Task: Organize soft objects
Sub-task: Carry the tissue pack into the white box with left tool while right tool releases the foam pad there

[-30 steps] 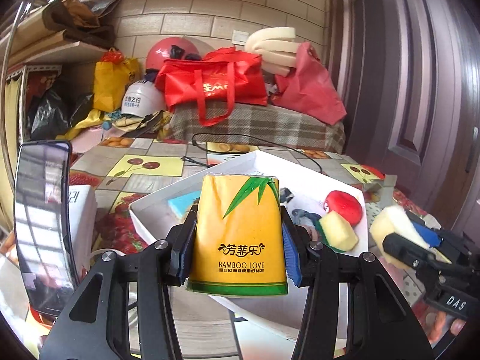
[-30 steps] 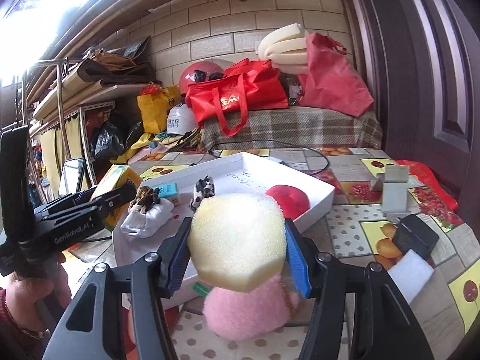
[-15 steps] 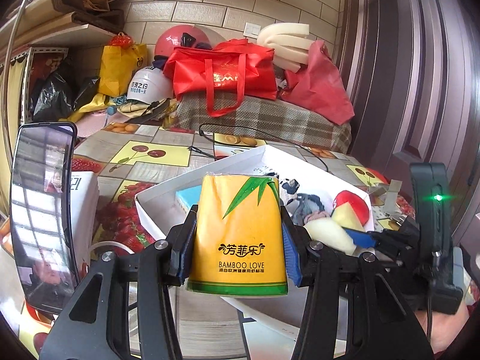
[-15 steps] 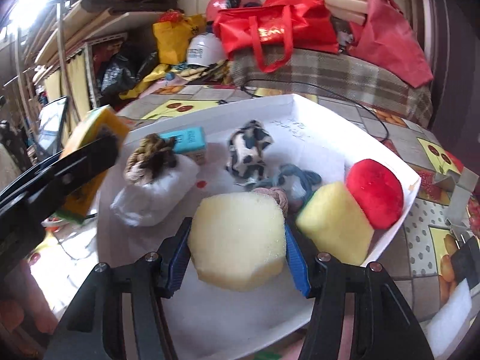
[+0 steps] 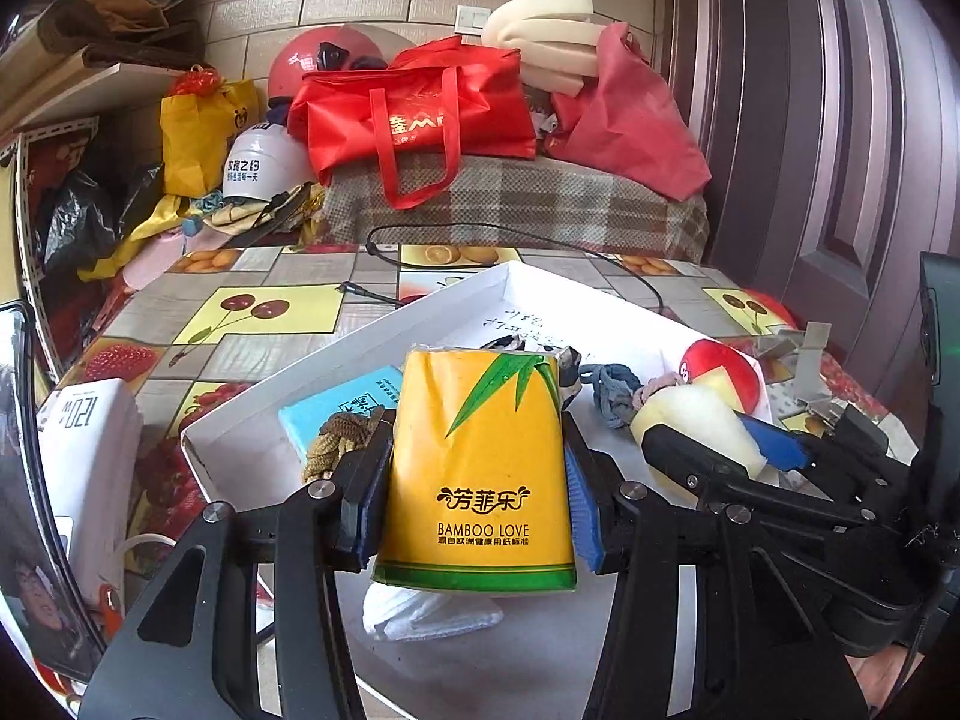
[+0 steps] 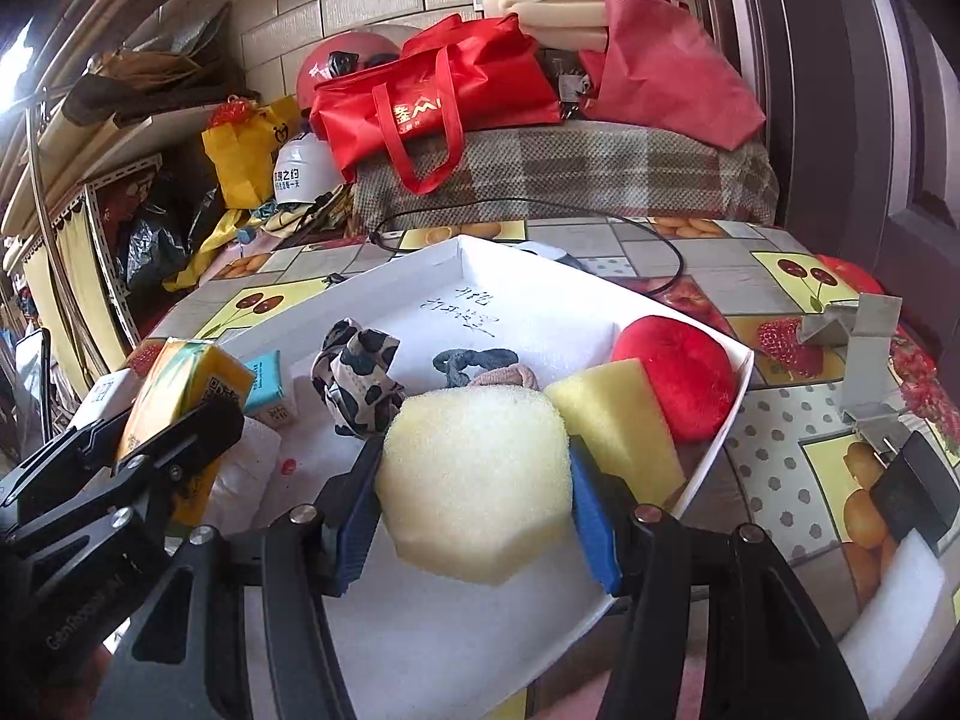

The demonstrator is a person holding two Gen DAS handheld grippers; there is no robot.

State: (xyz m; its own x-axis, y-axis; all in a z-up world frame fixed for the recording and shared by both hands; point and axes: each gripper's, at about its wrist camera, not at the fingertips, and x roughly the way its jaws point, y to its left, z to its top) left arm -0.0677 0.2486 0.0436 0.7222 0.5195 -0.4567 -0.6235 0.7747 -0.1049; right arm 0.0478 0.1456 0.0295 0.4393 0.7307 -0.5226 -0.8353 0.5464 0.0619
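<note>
— What is the left gripper point(image 5: 477, 501) doing?

— It is squeezing a yellow tissue pack point(image 5: 477, 468) between its two blue pads. The pack stands up tall, with green leaves drawn on it. It is held over the near side of the white tray point(image 5: 444, 300).

— And the right gripper point(image 6: 474, 516)?

— It is pinching a pale yellow sponge point(image 6: 474, 474). The sponge bulges out a bit between the pads. It is over the near part of the tray too.

— What is in the tray already?

— Lots of soft things. A red ball point(image 6: 678, 378) sits by the right wall, touching a yellow sponge block point(image 6: 612, 420). There is a black and white spotted cloth point(image 6: 357, 378) in the middle. Behind the held sponge is a blue-grey hair tie point(image 6: 474, 360) with a pink one point(image 6: 507, 373) touching it. A small blue tissue pack point(image 6: 267, 384) is on the left side. A brown rope knot point(image 5: 333, 441) rests on a white cloth point(image 5: 420, 612), near the left gripper.

— Where is the tray?

— On a table point(image 6: 690, 252) with a fruit picture cloth. A black cable point(image 6: 600, 204) runs behind the tray.

— Anything else close by?

— A small black block point(image 6: 915, 495) lies on the table to the right, next to a white foam piece point(image 6: 894, 636).
</note>
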